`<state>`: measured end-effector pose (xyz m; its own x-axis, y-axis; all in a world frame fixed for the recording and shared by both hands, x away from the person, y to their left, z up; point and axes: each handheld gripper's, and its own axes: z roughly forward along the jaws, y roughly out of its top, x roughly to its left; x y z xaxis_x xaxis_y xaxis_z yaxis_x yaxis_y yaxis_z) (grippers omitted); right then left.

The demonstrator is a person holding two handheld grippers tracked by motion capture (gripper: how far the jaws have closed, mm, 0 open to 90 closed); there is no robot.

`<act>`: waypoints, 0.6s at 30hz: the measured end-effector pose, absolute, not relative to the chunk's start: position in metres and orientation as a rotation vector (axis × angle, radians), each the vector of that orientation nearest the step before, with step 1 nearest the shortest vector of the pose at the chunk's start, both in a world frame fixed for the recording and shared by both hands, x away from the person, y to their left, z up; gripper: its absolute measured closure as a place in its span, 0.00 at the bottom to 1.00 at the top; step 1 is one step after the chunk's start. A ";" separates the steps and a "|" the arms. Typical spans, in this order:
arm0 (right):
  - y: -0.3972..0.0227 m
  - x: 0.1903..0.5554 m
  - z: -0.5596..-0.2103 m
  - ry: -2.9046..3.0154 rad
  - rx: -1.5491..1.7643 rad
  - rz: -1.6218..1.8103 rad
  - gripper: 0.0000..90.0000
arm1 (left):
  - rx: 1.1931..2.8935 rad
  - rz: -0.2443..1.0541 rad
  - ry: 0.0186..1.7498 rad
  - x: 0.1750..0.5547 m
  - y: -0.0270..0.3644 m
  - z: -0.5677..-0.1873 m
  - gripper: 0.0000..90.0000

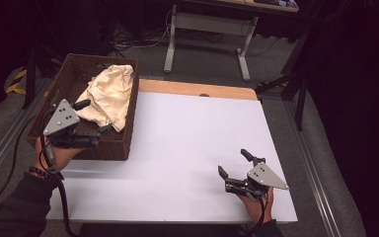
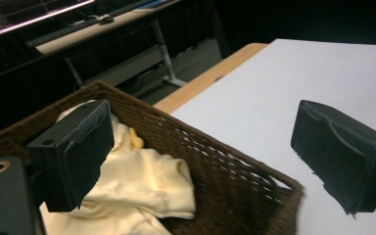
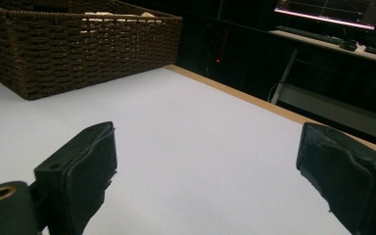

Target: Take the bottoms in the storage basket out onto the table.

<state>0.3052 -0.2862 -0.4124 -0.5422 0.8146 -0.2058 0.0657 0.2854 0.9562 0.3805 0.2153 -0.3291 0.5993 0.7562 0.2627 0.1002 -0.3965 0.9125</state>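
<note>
A single crumpled cream-yellow cloth (image 1: pixel 107 96) lies heaped inside the one dark brown woven wicker basket (image 1: pixel 126 143), its lower folds hidden by the basket's wall. The left gripper (image 1: pixel 93 116) hangs over the basket's near rim with its jaws spread wide, grasping nothing. The right gripper (image 1: pixel 233 164) sits well away from the basket over the white tabletop (image 1: pixel 187 143), equally released and empty.

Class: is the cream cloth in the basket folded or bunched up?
Bunched up. The cream cloth lies crumpled in the wicker basket, one part draped over its rim; no neat folds show.
</note>
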 end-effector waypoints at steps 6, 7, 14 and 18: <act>-0.286 0.306 -0.414 1.840 0.798 1.324 0.09 | 1.858 0.879 0.756 0.417 0.220 -0.325 0.12; -0.286 0.307 -0.415 1.851 0.796 1.326 0.09 | 1.858 0.878 0.768 0.425 0.222 -0.325 0.12; -0.284 0.307 -0.416 1.876 0.782 1.318 0.09 | 1.886 0.831 0.865 0.476 0.231 -0.322 0.14; -0.284 0.308 -0.417 1.885 0.778 1.325 0.09 | 1.922 0.791 0.920 0.497 0.234 -0.321 0.16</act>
